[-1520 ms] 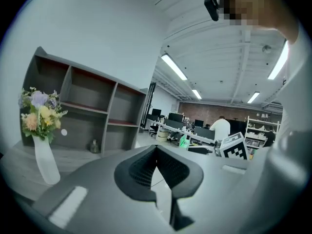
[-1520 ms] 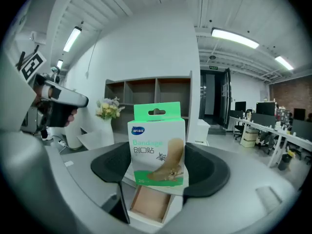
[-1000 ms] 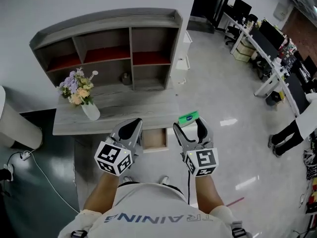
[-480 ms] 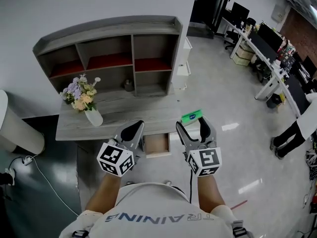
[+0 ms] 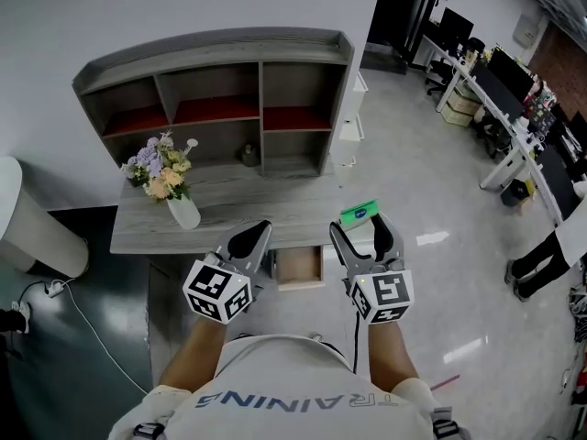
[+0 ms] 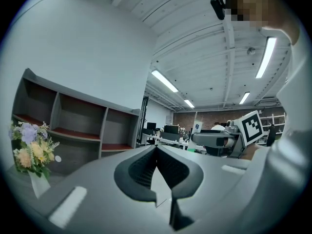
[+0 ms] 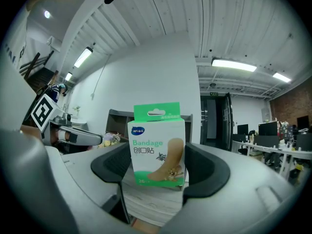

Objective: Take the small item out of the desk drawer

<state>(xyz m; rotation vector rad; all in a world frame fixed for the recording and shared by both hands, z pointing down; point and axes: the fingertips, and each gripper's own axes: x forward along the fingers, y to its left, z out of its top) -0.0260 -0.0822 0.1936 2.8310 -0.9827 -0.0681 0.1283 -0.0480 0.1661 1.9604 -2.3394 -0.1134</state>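
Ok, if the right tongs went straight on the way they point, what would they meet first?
Probably the shelf on the desk; it shows right behind the box that the right tongs hold. Depth is unclear, so they might skim over its top.

Bandage box [image 5: 359,214] — mostly hidden between the fingers [image 5: 344,246]; dark shelf-side object [image 5: 249,153] unidentifiably small.

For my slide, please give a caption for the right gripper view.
Right gripper holds a green-and-white bandage box between its jaws, with the grey shelf unit behind.
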